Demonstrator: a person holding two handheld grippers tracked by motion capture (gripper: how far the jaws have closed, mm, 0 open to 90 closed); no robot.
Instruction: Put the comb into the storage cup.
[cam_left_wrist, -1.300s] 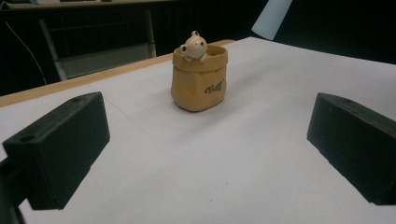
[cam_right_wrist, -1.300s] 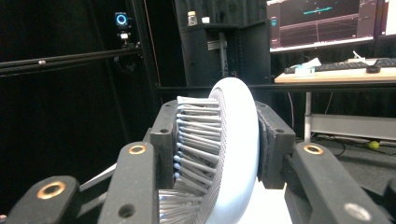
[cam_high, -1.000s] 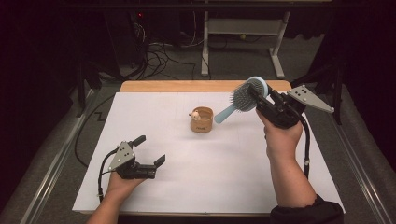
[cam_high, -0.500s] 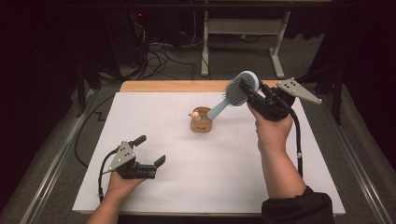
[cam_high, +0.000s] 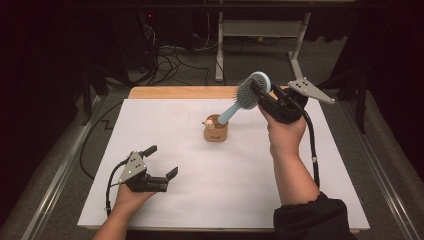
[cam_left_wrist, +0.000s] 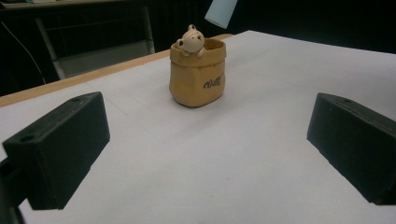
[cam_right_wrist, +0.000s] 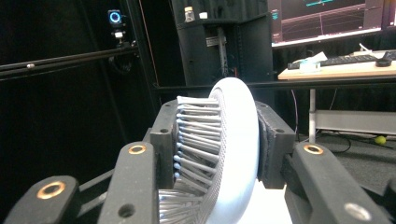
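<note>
Here our right tongs (cam_high: 261, 93) clamp the light, rigid hairbrush (cam_high: 248, 95) by its bristled head, handle tip nearing the small pot (cam_high: 215, 131), while our left tongs (cam_high: 162, 161) rest wide open.

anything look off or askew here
Nothing spilled or damaged. The one oddity: the right gripper clamps the hairbrush by its bristled head, so its handle slants down toward the upright bear pot.
</note>
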